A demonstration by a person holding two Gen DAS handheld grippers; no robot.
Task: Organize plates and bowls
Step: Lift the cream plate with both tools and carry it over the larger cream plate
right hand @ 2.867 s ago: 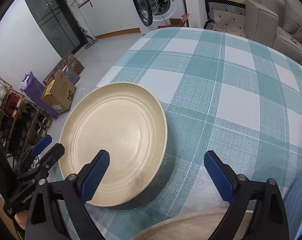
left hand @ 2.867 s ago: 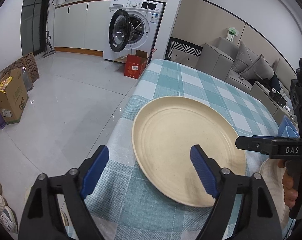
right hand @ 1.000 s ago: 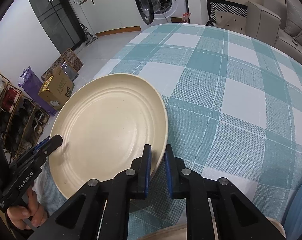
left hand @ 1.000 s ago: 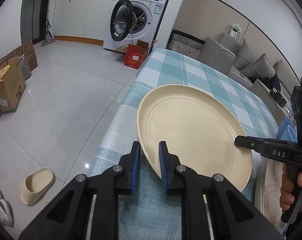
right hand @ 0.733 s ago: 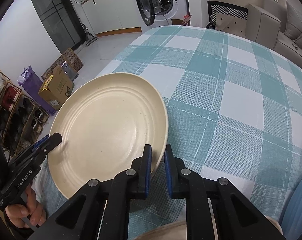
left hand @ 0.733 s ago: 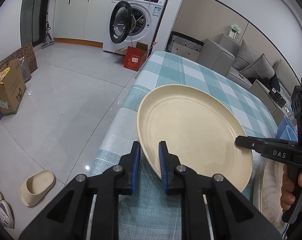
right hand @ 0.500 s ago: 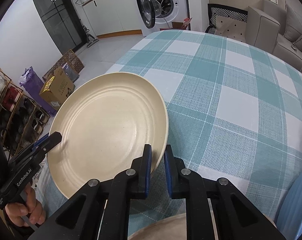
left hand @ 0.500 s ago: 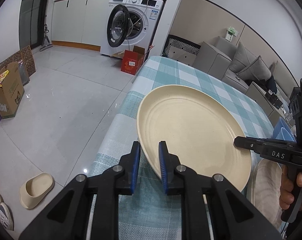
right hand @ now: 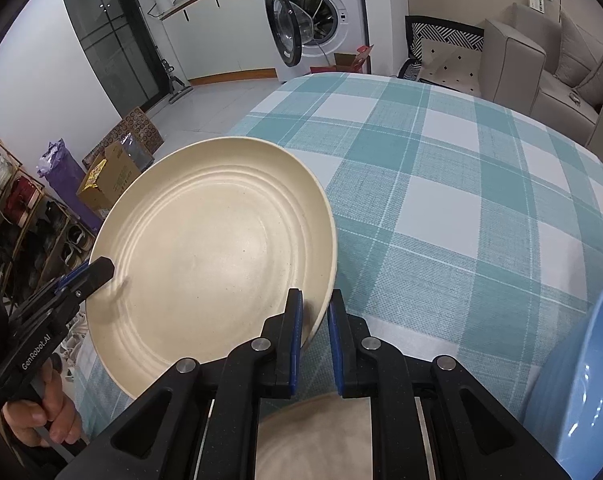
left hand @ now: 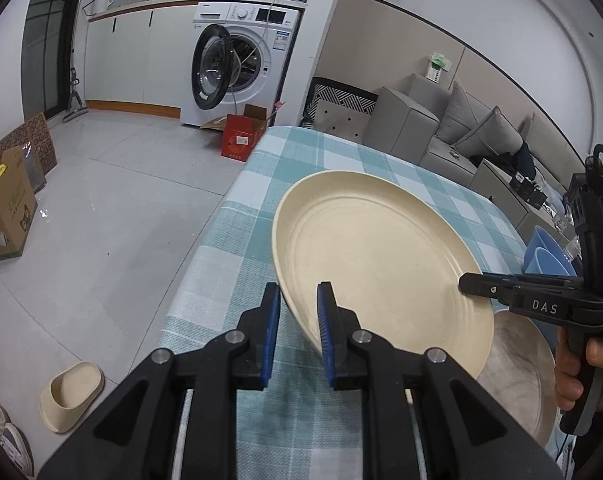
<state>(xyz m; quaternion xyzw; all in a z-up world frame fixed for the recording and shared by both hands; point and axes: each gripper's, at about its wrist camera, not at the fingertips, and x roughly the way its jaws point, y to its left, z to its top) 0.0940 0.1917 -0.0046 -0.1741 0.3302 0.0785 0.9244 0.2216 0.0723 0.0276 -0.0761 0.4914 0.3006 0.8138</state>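
Holding one plate with two grippers

Pinching the cream plate on opposite edges, the left gripper and right gripper hold it tilted above the checked table. Another plate lies below the right fingers.

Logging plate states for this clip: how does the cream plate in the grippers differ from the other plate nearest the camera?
The cream plate is clamped at its rim by both the left gripper and the right gripper; the second plate lies ungripped. The cream plate is tilted, the second flat and partly hidden beneath it. Both look round and pale.
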